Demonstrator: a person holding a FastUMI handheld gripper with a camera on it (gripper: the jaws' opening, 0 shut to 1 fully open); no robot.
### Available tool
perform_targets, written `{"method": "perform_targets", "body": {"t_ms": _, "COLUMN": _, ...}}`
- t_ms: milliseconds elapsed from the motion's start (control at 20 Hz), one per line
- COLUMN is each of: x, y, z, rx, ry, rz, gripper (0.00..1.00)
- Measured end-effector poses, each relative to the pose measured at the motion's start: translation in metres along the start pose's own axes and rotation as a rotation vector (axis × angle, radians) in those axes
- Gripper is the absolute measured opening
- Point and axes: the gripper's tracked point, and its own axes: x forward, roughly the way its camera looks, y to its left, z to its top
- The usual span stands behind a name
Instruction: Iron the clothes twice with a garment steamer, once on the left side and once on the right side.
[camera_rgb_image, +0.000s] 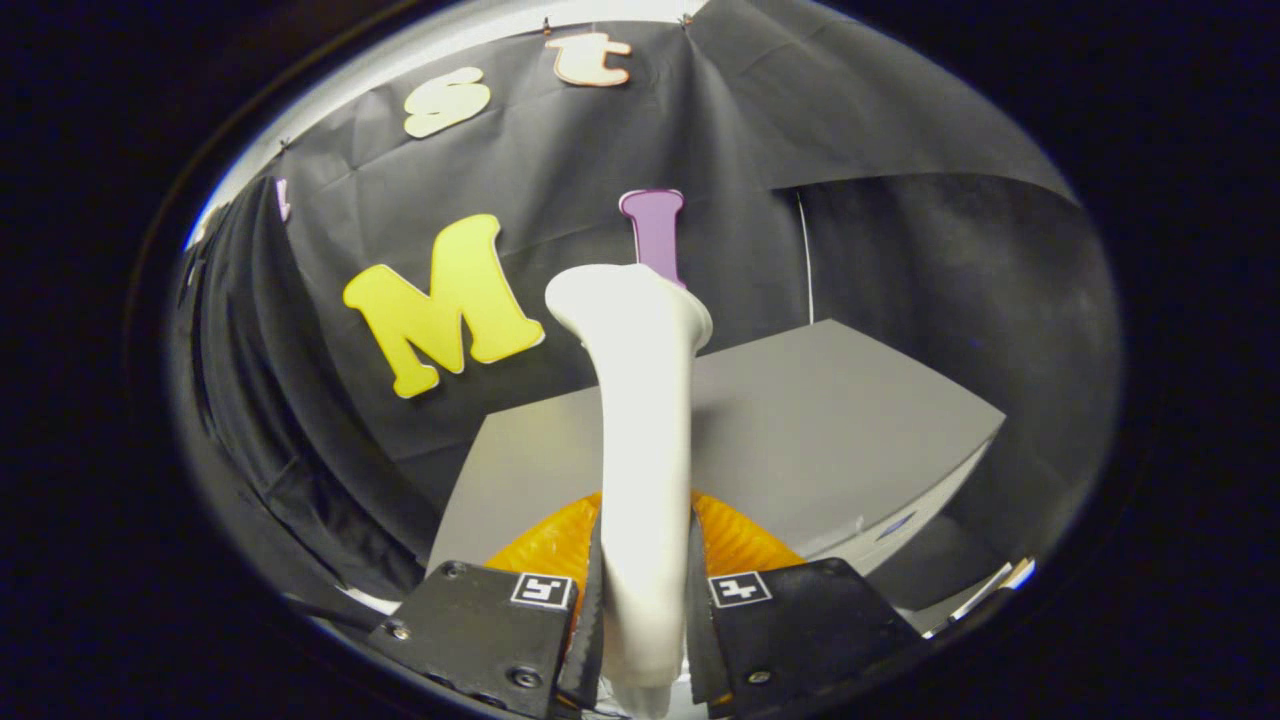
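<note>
While the gripper (645, 600) is lifted clear of the table (850, 430), its two fingers are closed tight on the handle of the garment steamer (640, 440), one pressing on each side. That steamer is a pale, cream-coloured wand that runs straight up from between the fingers and flares out at its far end into a wider, rounded head. The head stands out against the dark cloth wall (900, 270) of the booth, well above the table's surface.

Beneath the wand, just ahead of the fingertips, lies something orange (545, 545) with a ribbed, ridged texture, showing on both sides of the handle; I cannot tell from here whether it is a garment or some other object. It sits on the near part of the grey table, which stretches away beyond the fingers toward the wall. Each finger carries a small square black-and-white marker (739, 588) on its upper face, close to the handle.
</note>
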Motion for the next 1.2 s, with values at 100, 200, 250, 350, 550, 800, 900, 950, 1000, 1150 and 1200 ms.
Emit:
{"method": "perform_targets", "body": {"t_ms": 100, "x": -0.024, "y": 0.008, "z": -0.009, "rx": -0.021, "ry": -0.030, "rz": 0.000, "gripper": 0.36}}
{"method": "perform_targets", "body": {"t_ms": 200, "x": -0.046, "y": 0.015, "z": -0.020, "rx": -0.043, "ry": -0.056, "rz": -0.003, "gripper": 0.36}}
{"method": "perform_targets", "body": {"t_ms": 250, "x": -0.056, "y": 0.019, "z": -0.025, "rx": -0.049, "ry": -0.068, "rz": -0.004, "gripper": 0.36}}
{"method": "perform_targets", "body": {"t_ms": 350, "x": -0.073, "y": 0.026, "z": -0.037, "rx": -0.058, "ry": -0.082, "rz": -0.006, "gripper": 0.36}}
{"method": "perform_targets", "body": {"t_ms": 550, "x": -0.099, "y": 0.043, "z": -0.063, "rx": -0.061, "ry": -0.085, "rz": 0.003, "gripper": 0.36}}
{"method": "perform_targets", "body": {"t_ms": 800, "x": -0.119, "y": 0.083, "z": -0.099, "rx": -0.095, "ry": -0.083, "rz": 0.032, "gripper": 0.36}}
{"method": "perform_targets", "body": {"t_ms": 900, "x": -0.126, "y": 0.102, "z": -0.110, "rx": -0.111, "ry": -0.085, "rz": 0.056, "gripper": 0.36}}
{"method": "perform_targets", "body": {"t_ms": 950, "x": -0.130, "y": 0.111, "z": -0.114, "rx": -0.121, "ry": -0.088, "rz": 0.068, "gripper": 0.36}}
{"method": "perform_targets", "body": {"t_ms": 1000, "x": -0.136, "y": 0.119, "z": -0.119, "rx": -0.126, "ry": -0.092, "rz": 0.081, "gripper": 0.36}}
{"method": "perform_targets", "body": {"t_ms": 1150, "x": -0.150, "y": 0.145, "z": -0.127, "rx": -0.136, "ry": -0.112, "rz": 0.118, "gripper": 0.36}}
{"method": "perform_targets", "body": {"t_ms": 1200, "x": -0.155, "y": 0.154, "z": -0.128, "rx": -0.139, "ry": -0.121, "rz": 0.127, "gripper": 0.36}}
